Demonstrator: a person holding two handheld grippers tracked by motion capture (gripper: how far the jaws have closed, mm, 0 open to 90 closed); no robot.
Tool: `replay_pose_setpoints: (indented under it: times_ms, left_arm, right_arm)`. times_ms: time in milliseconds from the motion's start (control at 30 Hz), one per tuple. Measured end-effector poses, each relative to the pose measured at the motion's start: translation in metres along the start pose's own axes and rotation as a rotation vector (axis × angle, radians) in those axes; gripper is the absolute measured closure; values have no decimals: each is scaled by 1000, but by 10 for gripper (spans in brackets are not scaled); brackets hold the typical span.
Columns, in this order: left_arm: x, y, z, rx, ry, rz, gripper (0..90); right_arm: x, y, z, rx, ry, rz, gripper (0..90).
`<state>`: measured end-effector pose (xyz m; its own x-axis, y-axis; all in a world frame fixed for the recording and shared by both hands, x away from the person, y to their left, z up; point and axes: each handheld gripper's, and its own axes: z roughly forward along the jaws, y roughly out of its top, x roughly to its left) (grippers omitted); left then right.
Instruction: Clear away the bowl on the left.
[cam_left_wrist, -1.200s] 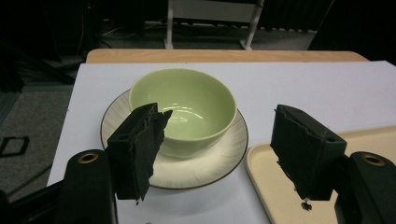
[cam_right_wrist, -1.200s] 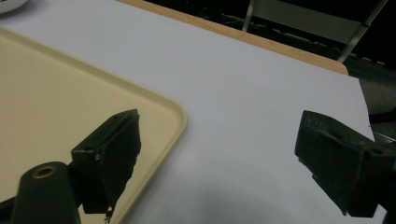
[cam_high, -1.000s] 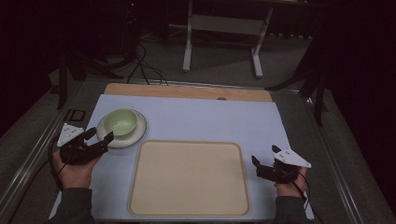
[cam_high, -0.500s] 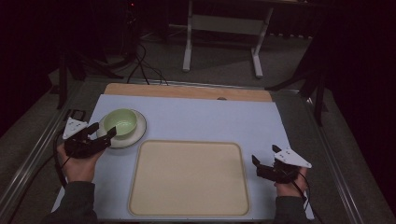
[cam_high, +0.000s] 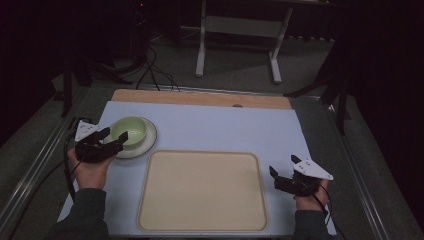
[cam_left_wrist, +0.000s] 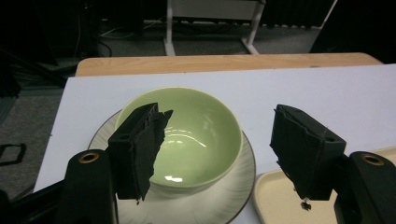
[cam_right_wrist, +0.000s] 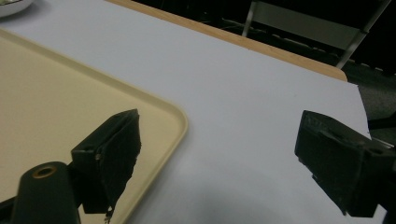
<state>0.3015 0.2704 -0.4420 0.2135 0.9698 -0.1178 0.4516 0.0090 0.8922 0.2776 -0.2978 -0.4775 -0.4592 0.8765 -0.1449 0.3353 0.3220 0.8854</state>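
A beige tray (cam_high: 202, 192) lies on the pale-blue table (cam_high: 225, 127), metal stand (cam_high: 237, 25) beyond.

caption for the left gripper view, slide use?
Open left gripper straddling a green bowl on its white plate.

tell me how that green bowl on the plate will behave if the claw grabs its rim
The glossy pale green ceramic-looking bowl looks rigid but probably slippery, given its shiny glaze. It sits loose on the round white plate, so it may slide. The open left claw straddles its rim.

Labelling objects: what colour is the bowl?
Pale green bowl, clearest in the left gripper view.
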Motion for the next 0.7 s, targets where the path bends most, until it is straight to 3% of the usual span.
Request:
replay_pose_setpoints:
  times_ms: [400,700]
  left_arm:
    - [4,0,17,15,29,7,342]
    - [7,-1,29,20,46,-9,351]
  right_arm:
    - [1,0,1,1,3,-6,139]
    - [1,0,1,3,4,-8,138]
